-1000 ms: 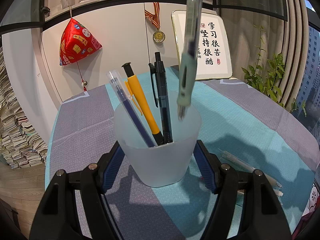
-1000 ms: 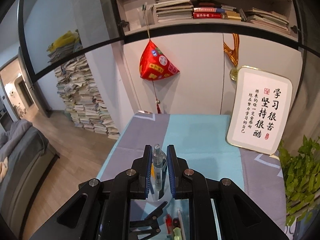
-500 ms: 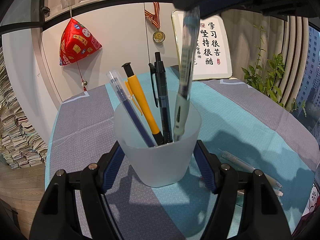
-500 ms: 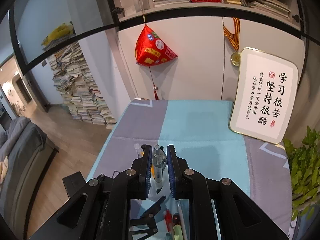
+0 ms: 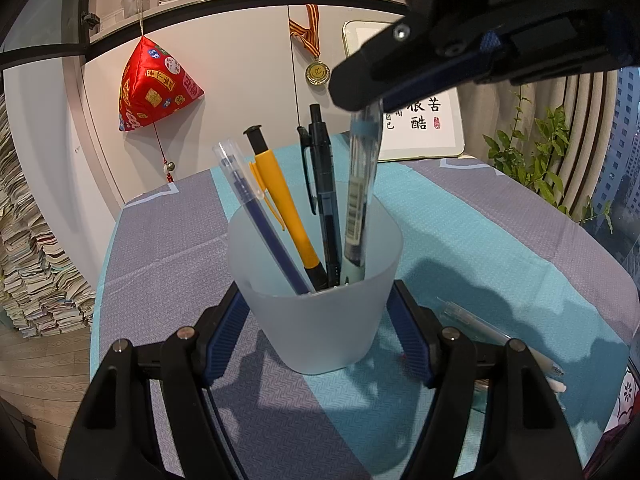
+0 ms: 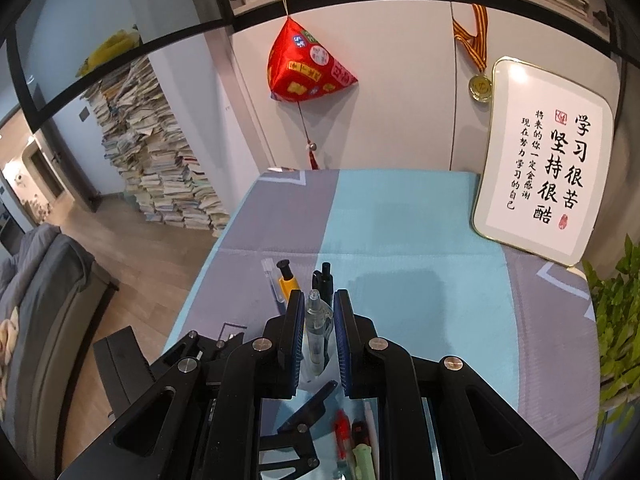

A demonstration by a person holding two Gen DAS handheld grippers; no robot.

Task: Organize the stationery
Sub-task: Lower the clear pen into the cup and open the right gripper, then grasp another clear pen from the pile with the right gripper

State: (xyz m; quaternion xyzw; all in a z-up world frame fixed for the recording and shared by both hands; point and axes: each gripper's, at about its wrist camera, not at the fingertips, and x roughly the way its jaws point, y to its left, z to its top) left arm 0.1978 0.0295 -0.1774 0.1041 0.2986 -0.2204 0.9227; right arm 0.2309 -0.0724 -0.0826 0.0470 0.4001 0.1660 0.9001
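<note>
Left gripper (image 5: 318, 320) sits low and tilted downward, its 2 blue-padded fingers (image 5: 224, 330) clamped on either side of the frosted cup (image 5: 320, 320). Right gripper (image 6: 318, 330) hangs above and just beyond it, angled steeply down, its 2 pads pinching the upper end of a clear pen (image 6: 316, 320) whose tip hangs inside the cup.
</note>
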